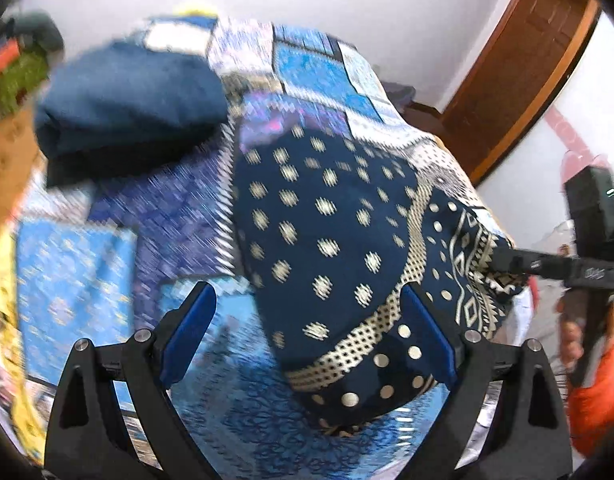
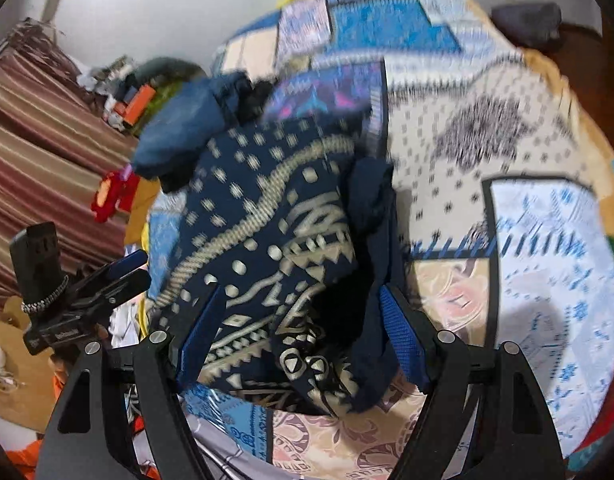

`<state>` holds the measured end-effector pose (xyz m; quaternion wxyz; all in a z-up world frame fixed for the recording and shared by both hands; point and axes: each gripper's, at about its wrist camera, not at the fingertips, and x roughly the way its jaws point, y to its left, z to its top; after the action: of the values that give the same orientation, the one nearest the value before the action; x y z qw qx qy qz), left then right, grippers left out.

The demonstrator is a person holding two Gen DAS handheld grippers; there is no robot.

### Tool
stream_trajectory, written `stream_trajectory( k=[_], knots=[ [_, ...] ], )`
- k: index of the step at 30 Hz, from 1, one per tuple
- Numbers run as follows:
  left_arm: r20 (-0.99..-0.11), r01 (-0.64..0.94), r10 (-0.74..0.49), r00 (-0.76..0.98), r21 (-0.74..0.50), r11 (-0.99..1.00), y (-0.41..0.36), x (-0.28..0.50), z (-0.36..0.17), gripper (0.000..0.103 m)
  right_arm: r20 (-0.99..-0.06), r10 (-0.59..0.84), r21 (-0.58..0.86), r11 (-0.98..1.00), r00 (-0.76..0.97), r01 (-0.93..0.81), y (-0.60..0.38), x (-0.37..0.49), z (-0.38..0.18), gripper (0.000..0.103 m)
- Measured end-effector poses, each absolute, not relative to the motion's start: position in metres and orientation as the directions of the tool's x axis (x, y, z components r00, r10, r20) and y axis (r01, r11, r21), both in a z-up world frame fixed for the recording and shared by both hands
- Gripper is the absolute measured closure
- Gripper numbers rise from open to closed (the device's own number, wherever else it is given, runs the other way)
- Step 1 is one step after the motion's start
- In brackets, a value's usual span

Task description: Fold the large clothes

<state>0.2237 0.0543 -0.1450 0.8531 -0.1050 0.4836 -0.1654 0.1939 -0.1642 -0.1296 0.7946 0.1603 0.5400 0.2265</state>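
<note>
Left wrist view has your left gripper (image 1: 311, 336) spread wide over the near edge of the bed (image 1: 71, 280), with the garment's (image 1: 327, 220) rounded fold edge lying between the fingers; the right pad (image 1: 425, 332) seems to brush the cloth, but nothing is pinched. The garment, navy with cream dots and a zigzag border, lies folded on the quilt near that edge. Your right gripper (image 2: 303, 336) also stands wide, straddling the bunched corner of the cloth without clamping it. In the left view its tips sit at the garment's right end. Both tools tilt steeply down, which looks like you lining up for a grab at two ends of the same fold so the cloth can be carried over evenly.

A plain blue bundle (image 1: 131, 108) rests further back on the bed, touching the garment's far edge in the right view, probably already folded and set aside. The quilt is busy blue and cream patchwork, blurred here. Around it you have white walls, a wooden door frame (image 1: 519, 80), striped curtains (image 2: 39, 152) and clutter beside the bed.
</note>
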Motion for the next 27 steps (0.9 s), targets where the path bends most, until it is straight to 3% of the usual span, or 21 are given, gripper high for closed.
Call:
stream_trajectory(
  k=[9,21,23,24,27],
  knots=[
    [-0.719,0.09,-0.645,0.259,-0.647,0.758,0.061,0.248,-0.204,0.01,-0.729,0.667,0.656,0.745,0.156,-0.12,-0.174,0.203,-0.165,0.027],
    [-0.608,0.041,-0.766,0.21,-0.777,0.628,0.06,0.277,-0.231,0.006,-0.696,0.711,0.704,0.703,0.096,-0.1,-0.157,0.214,-0.169,0.028],
    [-0.597,0.04,-0.771,0.221,-0.785,0.619,0.057,0.278,-0.232,0.006,-0.693,0.713,0.709,0.701,0.108,-0.08,-0.158,0.215,-0.17,0.035],
    [-0.595,0.04,-0.77,0.229,-0.785,0.618,0.054,0.277,-0.231,0.008,-0.691,0.715,0.712,0.699,0.108,-0.073,-0.158,0.214,-0.171,0.046],
    [-0.614,0.081,-0.744,0.266,-0.754,0.651,0.049,0.259,-0.215,0.027,-0.65,0.755,0.756,0.654,0.086,-0.029,-0.159,0.215,-0.178,0.063]
  ],
)
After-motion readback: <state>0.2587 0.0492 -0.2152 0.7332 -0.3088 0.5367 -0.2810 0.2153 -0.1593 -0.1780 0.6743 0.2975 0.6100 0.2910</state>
